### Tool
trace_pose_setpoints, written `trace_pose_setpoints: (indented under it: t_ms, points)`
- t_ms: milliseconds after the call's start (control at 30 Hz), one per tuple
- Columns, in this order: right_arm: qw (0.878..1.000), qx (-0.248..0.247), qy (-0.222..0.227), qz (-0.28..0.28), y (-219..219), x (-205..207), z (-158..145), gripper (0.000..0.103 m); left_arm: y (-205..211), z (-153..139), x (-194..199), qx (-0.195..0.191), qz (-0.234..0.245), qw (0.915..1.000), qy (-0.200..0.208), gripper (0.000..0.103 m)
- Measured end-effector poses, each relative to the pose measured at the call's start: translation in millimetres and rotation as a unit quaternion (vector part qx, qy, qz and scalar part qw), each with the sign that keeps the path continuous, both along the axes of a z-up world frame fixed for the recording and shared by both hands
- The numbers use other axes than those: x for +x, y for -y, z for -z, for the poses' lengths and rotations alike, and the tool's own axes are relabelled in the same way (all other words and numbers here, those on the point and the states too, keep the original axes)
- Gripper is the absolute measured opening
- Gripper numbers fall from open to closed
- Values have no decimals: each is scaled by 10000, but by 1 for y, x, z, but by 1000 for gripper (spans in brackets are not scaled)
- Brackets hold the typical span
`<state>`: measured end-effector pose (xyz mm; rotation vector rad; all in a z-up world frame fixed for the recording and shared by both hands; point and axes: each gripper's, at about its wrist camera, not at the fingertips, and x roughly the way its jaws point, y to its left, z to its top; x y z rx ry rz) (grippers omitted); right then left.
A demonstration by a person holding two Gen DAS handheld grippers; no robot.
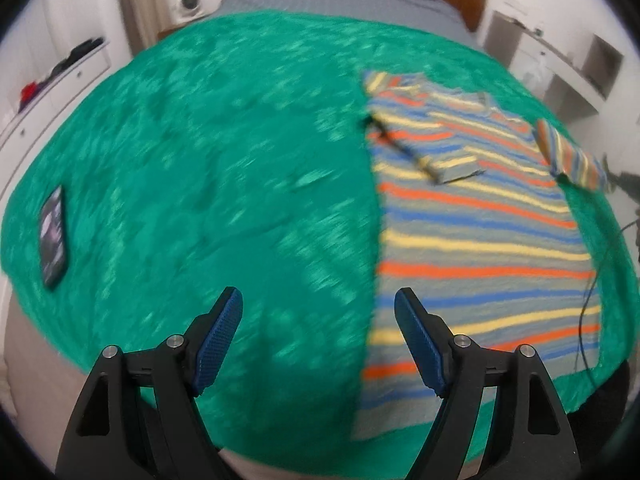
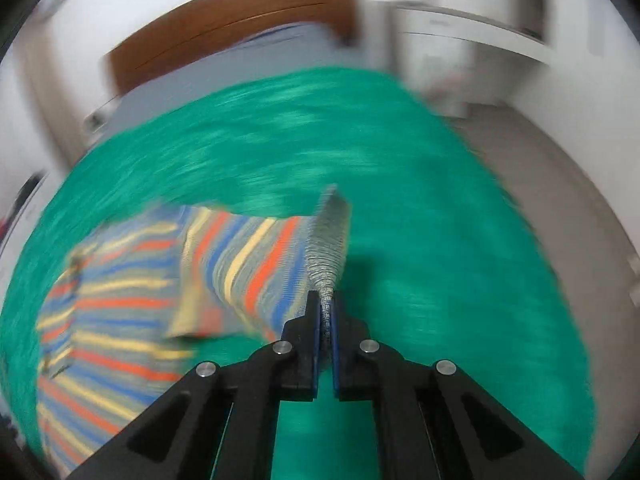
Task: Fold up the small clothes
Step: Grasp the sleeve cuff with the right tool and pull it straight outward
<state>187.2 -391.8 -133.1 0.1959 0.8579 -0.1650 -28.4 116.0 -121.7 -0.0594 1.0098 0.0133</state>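
Striped shirt spread on a green blanket, left gripper above its near edge

The black left gripper (image 1: 318,336) with blue ribbed pads (image 1: 220,340) stands wide apart with nothing between them, over the fuzzy green blanket (image 1: 200,160). The small grey knit shirt with orange, yellow and blue stripes (image 1: 480,240) lies flat, one sleeve folded across its chest; a dark rectangular phone (image 1: 53,236) lies far left, a thin black cable (image 1: 592,292) at the right

Both wrist views down onto bed (image 1: 200,160)
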Motion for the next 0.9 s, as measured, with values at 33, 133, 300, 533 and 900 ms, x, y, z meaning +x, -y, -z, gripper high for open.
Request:
trace_pose_setpoints:
  t_ms: [33, 133, 300, 533, 900]
  points:
    - [9998, 40, -45, 201, 15, -6, 2, 4, 8, -2, 5, -6, 98, 10000, 18, 80]
    - [9983, 286, -217, 466, 40, -20, 20, 4, 35, -8, 21, 92, 433, 9990, 101, 80]
    - [9961, 297, -600, 569, 53, -22, 51, 4, 67, -14, 38, 356, 945, 9946, 234, 80]
    - [9963, 176, -695, 479, 59, -33, 67, 12, 99, -16, 85, 1224, 1853, 9741, 422, 80]
    - [9989, 464, -63, -70, 15, -127, 22, 71, 146, 63, 179, 825, 3210, 9412, -651, 59]
